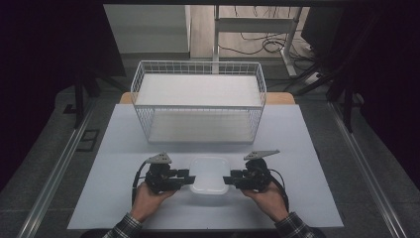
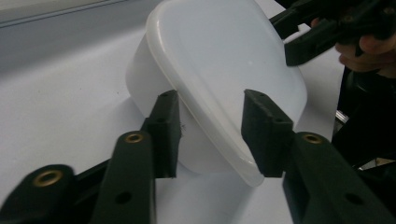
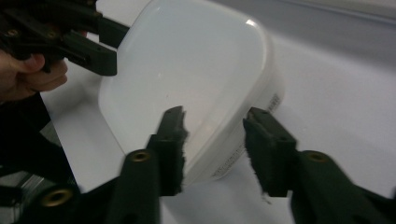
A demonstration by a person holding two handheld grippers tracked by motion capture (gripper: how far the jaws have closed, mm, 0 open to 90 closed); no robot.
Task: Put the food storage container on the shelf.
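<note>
1. A white plastic box (image 1: 210,174) with its lid on sits on the table (image 1: 114,163), near the front edge, between the two tools.
2. Left tool (image 1: 190,178): jaws spread apart, one on each side of the box's left end; in the left gripper view the lid rim lies between the jaws (image 2: 210,135), not clamped.
3. Right tool (image 1: 228,179): jaws likewise parted around the box's right end, as the right gripper view (image 3: 212,149) shows; no grip is made.
4. A hand (image 1: 148,198) holds the left tool; the other hand (image 1: 267,196) holds the right.
5. Behind the box stands a white wire basket (image 1: 198,101), well apart from it.
</note>
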